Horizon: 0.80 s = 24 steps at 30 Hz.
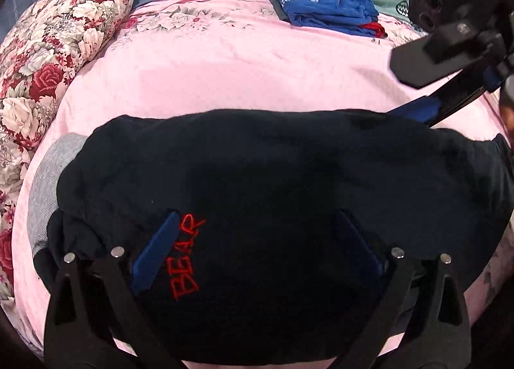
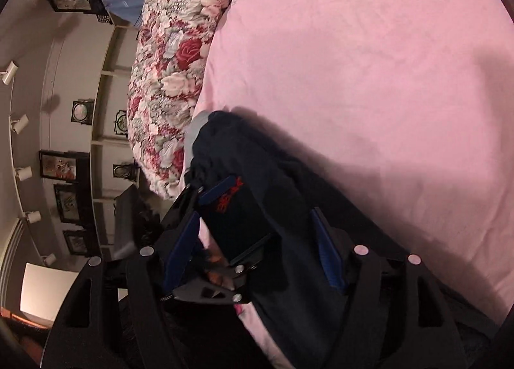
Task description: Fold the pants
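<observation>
Lying as a compact dark bundle on the pink bed sheet [image 1: 225,73], the pants [image 1: 273,170] look already folded at least once, with a grey piece [image 1: 48,176] peeking out at their left edge toward the floral pillow [image 1: 57,48]; what seems left, at a guess, is a last fold or tidying and perhaps setting them beside the blue folded garment [image 1: 324,7] that rests on the sheet beyond the pants. The left gripper [image 1: 257,240] sits over the near part of the pants, its blue pads spread wide on either side of the red "BEAR" lettering [image 1: 186,256], pinching nothing. The right gripper [image 2: 257,234] is at the right end of the pants, jaws likewise spread with the dark cloth lying between them, not clamped.
</observation>
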Available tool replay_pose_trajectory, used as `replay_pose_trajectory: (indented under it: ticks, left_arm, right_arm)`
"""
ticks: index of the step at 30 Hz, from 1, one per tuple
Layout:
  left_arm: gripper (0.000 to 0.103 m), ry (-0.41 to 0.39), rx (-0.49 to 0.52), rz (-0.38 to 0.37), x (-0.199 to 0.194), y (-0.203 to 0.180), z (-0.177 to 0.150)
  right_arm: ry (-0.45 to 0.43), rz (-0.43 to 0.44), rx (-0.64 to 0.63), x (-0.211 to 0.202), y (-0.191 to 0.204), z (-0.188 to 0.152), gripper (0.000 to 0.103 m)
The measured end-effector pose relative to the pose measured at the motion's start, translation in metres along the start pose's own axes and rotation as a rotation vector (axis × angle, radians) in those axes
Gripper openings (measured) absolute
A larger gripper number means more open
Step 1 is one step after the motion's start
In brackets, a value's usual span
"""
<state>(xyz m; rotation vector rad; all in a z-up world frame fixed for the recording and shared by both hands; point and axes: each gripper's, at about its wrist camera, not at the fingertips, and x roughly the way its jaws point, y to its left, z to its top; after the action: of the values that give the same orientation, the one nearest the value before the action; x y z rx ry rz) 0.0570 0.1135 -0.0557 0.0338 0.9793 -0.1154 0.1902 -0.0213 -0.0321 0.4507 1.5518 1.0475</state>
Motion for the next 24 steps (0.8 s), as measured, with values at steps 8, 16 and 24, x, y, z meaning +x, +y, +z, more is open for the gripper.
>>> replay_pose_trajectory:
  ticks: [8, 16, 24]
  left_arm:
    - [0.100, -0.011, -0.004, 0.002, -0.002, 0.001, -0.003]
    - [0.100, -0.018, -0.001, 0.014, -0.003, 0.000, -0.004]
    - [0.100, -0.016, 0.000, 0.018, -0.003, 0.000, -0.005]
  right_arm:
    - [0.043, -0.052, -0.042, -0.018, 0.004, -0.034, 0.071]
    - [0.021, -0.037, -0.006, 0.003, -0.015, -0.017, 0.071]
    - [-0.110, 0.075, 0.008, 0.030, -0.018, 0.020, 0.063]
